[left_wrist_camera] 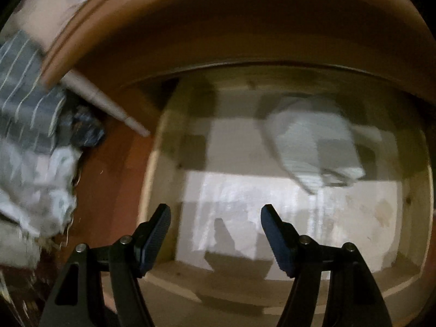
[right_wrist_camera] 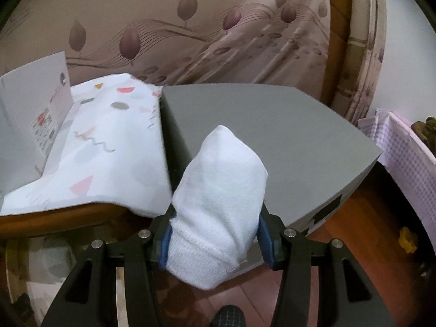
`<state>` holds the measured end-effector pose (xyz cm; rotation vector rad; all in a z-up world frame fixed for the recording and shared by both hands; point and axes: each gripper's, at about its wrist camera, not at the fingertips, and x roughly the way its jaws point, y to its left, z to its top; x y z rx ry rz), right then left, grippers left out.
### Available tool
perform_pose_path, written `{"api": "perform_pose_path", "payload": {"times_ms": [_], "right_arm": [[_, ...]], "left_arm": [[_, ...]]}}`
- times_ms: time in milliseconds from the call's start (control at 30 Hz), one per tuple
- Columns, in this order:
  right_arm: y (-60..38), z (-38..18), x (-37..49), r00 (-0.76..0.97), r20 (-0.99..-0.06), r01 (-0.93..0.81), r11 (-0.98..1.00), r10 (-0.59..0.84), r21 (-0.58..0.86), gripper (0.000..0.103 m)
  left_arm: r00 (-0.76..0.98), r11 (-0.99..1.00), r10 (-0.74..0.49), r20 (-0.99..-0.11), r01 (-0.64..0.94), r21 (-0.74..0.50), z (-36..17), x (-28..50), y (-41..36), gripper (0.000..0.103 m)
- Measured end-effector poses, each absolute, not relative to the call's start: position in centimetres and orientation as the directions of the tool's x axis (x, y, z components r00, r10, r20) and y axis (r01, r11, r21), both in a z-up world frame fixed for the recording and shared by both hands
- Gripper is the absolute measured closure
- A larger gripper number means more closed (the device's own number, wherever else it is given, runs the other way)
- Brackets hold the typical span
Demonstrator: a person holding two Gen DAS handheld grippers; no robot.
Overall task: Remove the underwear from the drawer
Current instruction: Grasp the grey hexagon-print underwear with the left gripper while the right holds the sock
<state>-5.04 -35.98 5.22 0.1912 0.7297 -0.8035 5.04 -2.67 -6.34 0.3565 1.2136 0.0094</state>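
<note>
In the left wrist view, my left gripper (left_wrist_camera: 215,218) stands open over the pale wooden drawer (left_wrist_camera: 169,275), its jaws apart with nothing between them. A folded pale piece of underwear (left_wrist_camera: 313,141) lies blurred at the far right of the drawer's bottom, ahead of the fingertips. In the right wrist view, my right gripper (right_wrist_camera: 215,229) is shut on a rolled white piece of underwear (right_wrist_camera: 218,188), which stands up between the blue pads (right_wrist_camera: 265,238). This bundle is held above a grey box (right_wrist_camera: 272,125).
A brown cabinet front (left_wrist_camera: 218,27) overhangs the drawer. Striped and white clothes (left_wrist_camera: 30,141) are piled at the left. Beside the grey box lie a white patterned cloth (right_wrist_camera: 103,147), a white carton (right_wrist_camera: 30,109) and a pink checked bag (right_wrist_camera: 403,163). A leaf-patterned curtain (right_wrist_camera: 177,27) hangs behind.
</note>
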Motion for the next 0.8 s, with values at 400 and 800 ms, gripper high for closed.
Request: {"api": "perform_pose_path", "payload": {"times_ms": [400, 800], "right_arm": [[-36.4, 5.0, -5.1, 0.49, -0.676, 0.706, 0.706, -0.551, -0.064, 0.056], [-36.1, 4.5, -5.1, 0.5, -0.692, 0.692, 0.721, -0.521, -0.042, 0.055]], "left_arm": [[0.462, 0.604, 0.131, -0.877, 0.665, 0.44, -8.3, 4.0, -9.9, 0.033], [0.692, 0.089, 0.061, -0.719, 0.714, 0.694, -11.3, 0.2, -11.1, 0.033]]}}
